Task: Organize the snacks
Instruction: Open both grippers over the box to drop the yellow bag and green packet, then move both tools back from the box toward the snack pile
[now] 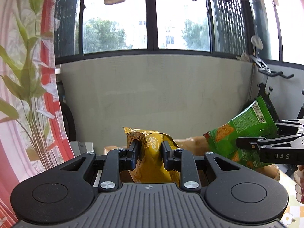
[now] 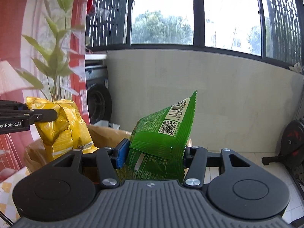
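Left hand-held gripper (image 1: 149, 150) closed on yellow snack bag (image 1: 152, 155); right hand-held gripper (image 2: 152, 152) closed on green snack bag (image 2: 161, 136), both above brown paper bag (image 2: 106, 133). Risk: slippery foil, possibly sliding out beside opening.

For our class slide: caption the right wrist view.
Right gripper holds a green snack bag above a brown paper bag.

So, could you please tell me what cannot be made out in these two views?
- Inside of the brown paper bag: both views, hidden by the claws and packets.
- Lower end of the crinkled yellow snack packet: left wrist view, behind the left claw body.
- Small print on the shiny green snack packet: too small to read.
- Right claw right fingertip: right wrist view, covered by the green packet.
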The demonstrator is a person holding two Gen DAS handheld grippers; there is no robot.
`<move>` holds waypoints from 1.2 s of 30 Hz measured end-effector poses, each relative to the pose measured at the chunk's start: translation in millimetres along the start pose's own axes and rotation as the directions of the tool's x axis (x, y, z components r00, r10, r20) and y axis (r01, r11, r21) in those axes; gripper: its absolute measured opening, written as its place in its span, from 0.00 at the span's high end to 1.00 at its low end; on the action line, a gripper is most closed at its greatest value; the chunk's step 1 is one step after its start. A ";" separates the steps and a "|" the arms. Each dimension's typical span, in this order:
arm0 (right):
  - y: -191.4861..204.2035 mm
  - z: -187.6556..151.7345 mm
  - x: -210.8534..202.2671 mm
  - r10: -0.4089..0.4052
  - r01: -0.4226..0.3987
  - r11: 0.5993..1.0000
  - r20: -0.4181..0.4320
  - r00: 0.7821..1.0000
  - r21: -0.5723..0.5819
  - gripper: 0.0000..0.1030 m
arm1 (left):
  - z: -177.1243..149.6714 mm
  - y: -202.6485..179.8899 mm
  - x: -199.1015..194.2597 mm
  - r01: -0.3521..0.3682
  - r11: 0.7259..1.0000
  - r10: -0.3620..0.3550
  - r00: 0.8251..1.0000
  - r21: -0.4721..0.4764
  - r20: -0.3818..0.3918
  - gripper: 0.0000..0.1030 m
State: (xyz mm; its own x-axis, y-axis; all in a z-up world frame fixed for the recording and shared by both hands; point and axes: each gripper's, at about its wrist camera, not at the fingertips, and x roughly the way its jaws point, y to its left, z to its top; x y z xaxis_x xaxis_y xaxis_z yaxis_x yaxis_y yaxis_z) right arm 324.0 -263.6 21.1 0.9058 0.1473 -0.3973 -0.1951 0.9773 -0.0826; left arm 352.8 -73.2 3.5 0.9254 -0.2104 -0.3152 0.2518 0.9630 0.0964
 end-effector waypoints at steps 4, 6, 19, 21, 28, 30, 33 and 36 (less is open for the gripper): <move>1.6 -6.9 11.7 0.003 -0.003 1.000 -0.042 0.999 0.005 0.48 | -8.6 -0.2 12.3 0.004 1.000 -0.003 0.999 0.011 -0.045 0.74; 1.0 -10.6 15.4 0.008 -0.007 1.000 -0.069 0.998 0.014 0.48 | -13.5 1.3 17.4 0.009 1.000 -0.009 0.998 0.006 -0.068 0.73; 1.1 -11.8 3.9 0.012 -0.008 0.999 -0.117 0.993 0.036 0.27 | -14.8 9.9 10.2 0.021 1.000 -0.023 0.996 -0.014 -0.092 0.36; 2.6 -12.1 -3.2 0.013 -0.009 0.999 -0.111 0.994 0.036 0.27 | -14.2 10.4 3.8 0.023 1.000 -0.024 0.996 -0.015 -0.086 0.36; 7.4 -17.9 -31.3 0.022 -0.018 0.999 -0.097 0.995 0.046 0.27 | -17.2 7.0 -24.2 0.028 0.999 -0.030 0.997 -0.034 -0.077 0.35; 7.6 -21.2 -40.9 0.028 -0.023 0.998 -0.091 0.995 0.057 0.27 | -19.7 6.5 -33.0 0.029 0.999 -0.031 0.997 -0.034 -0.075 0.34; 9.3 -26.1 -54.2 0.028 -0.023 0.998 -0.082 0.996 0.064 0.27 | -24.9 7.4 -46.4 0.025 0.999 -0.028 0.997 -0.036 -0.073 0.34; 9.2 -32.6 -68.1 0.029 -0.023 0.996 -0.073 0.997 0.081 0.27 | -30.8 9.3 -59.4 0.022 0.999 -0.026 0.997 -0.048 -0.070 0.34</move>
State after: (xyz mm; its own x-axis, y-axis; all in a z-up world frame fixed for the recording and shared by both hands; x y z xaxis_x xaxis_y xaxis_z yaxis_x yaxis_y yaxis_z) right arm 248.2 -269.6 17.6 0.8696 0.1645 -0.4655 -0.1852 0.9827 0.0013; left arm 291.5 -46.6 -5.9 0.8965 -0.2229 -0.3829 0.2587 0.9649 0.0442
